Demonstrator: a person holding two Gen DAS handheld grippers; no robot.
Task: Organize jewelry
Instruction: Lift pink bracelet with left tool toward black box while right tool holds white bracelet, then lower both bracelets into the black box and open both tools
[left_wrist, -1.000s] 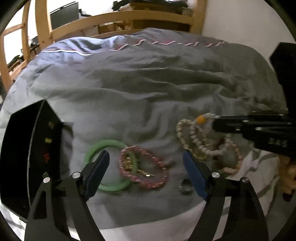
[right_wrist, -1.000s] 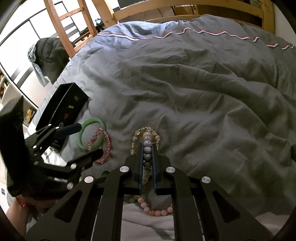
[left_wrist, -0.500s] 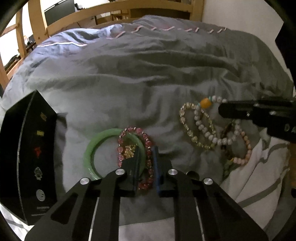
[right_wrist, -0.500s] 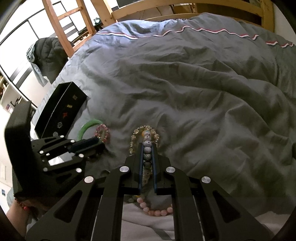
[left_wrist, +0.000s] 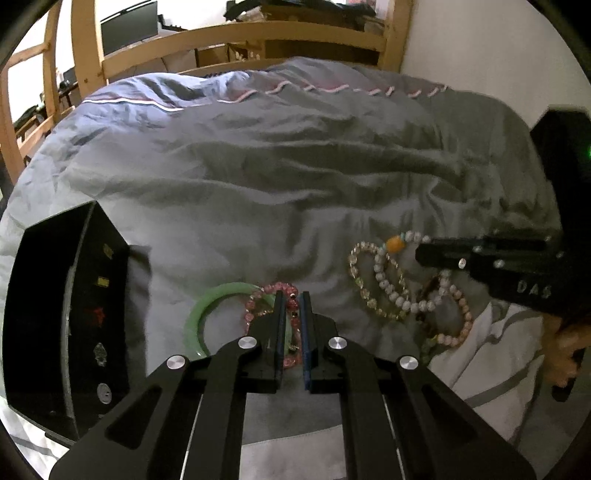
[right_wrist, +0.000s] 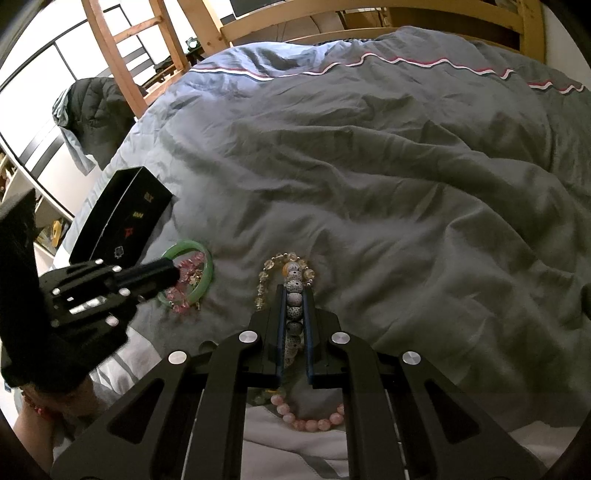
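Left wrist view puts our left tool (left_wrist: 291, 297) nearest, its two fingers pressed in on the pink bead bracelet (left_wrist: 269, 295), which lies over the right side of the green bangle (left_wrist: 207, 314) on the grey duvet (left_wrist: 277, 177). Just left of the bangle stands the black box (left_wrist: 70, 325), its long side facing us with a column of small printed emblems. To the right, near the bangle, a heap of bracelets rests partly on the duvet and partly on a white striped cloth (left_wrist: 495, 354): a clear crystal bracelet (left_wrist: 360, 280), a pale pink bracelet (left_wrist: 463, 317) and the white speckled bead strand (left_wrist: 391, 291) with its orange bead (left_wrist: 396, 243). Right wrist view shows our right tool (right_wrist: 294, 293) pinching that speckled strand (right_wrist: 293, 299) lengthwise between its fingers, the crystal bracelet (right_wrist: 275, 266) curving around the fingertips and the pale pink bracelet (right_wrist: 314, 419) lying beneath the tool body. Beyond the jewellery the crumpled duvet runs up to a red and white wavy trim (right_wrist: 406, 61), and behind that stands the wooden bed frame (right_wrist: 369, 16).
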